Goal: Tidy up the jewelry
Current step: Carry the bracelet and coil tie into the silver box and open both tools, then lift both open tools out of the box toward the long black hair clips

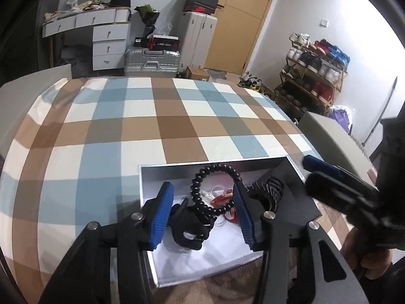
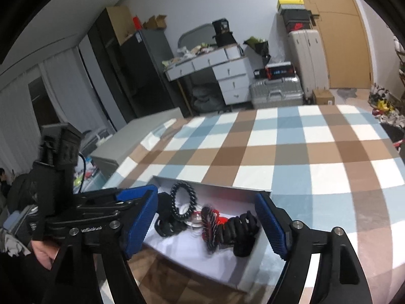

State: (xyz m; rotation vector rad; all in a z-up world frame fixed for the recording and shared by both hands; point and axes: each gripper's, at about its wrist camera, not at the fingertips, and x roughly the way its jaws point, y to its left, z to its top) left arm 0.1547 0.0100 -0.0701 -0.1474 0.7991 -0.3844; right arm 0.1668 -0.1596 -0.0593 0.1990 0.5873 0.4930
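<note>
A shallow white box (image 1: 202,261) lies on the chequered tablecloth with mixed jewellery in it. A black bead bracelet (image 1: 215,190) stands on edge in the box, between the blue pads of my left gripper (image 1: 202,215). The left pad is clear of the bracelet, and the jaws stand open. Under the bracelet lie red pieces (image 1: 222,198) and a black chunky band (image 1: 188,230). My right gripper (image 2: 206,224) hangs open over the same box (image 2: 215,185), above the red-and-black bands (image 2: 210,225) and black coiled bands (image 2: 240,230). The bead bracelet (image 2: 182,200) stands at the box's far left.
A black sheet (image 1: 298,202) sits under the box's right side. The right gripper (image 1: 329,177) and the hand holding it (image 1: 364,258) crowd the right. A grey box (image 1: 329,136) stands off the table's right edge. The chequered cloth (image 1: 152,126) stretches beyond.
</note>
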